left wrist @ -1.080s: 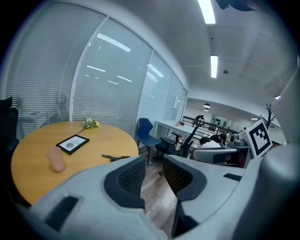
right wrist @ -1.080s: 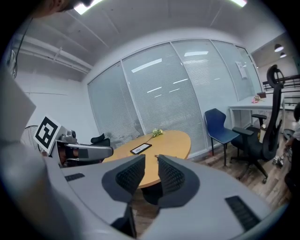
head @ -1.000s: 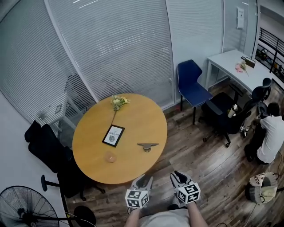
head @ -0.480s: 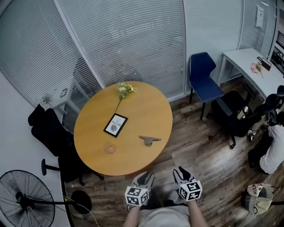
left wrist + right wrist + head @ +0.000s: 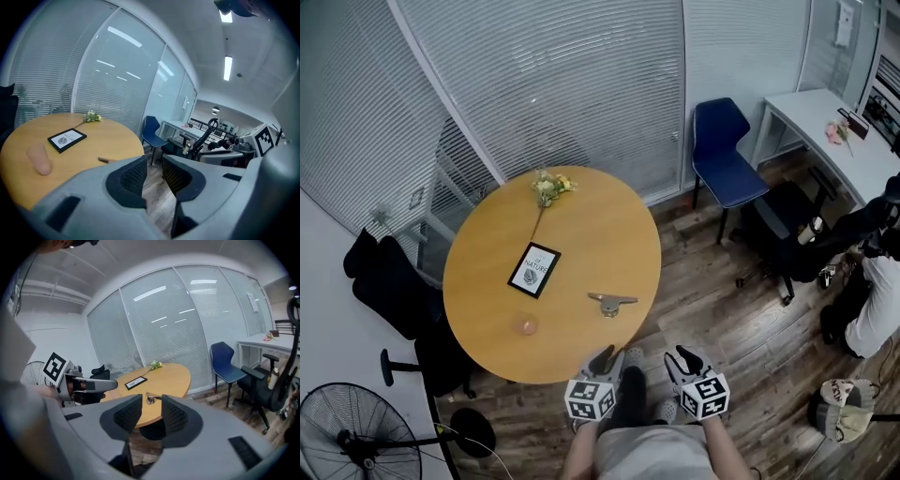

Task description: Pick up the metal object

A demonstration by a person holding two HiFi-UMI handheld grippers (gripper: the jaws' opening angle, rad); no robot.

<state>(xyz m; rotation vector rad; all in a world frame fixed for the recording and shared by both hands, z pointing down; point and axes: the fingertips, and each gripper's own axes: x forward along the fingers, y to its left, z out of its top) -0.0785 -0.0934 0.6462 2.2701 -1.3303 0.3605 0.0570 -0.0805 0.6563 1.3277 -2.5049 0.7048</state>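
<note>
Head view: metal object (image 5: 612, 303) on table (image 5: 478, 300), long axis crosswise, straight ahead of my left gripper (image 5: 605, 355), well apart. All 2 grippers empty: left jaws apart, right gripper (image 5: 686, 354) jaws just opened wide.

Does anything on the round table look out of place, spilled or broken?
Nothing stands out. The metal object, the frame and the flower all lie flat on the table, apart from each other, with no spill or damage visible.
</note>
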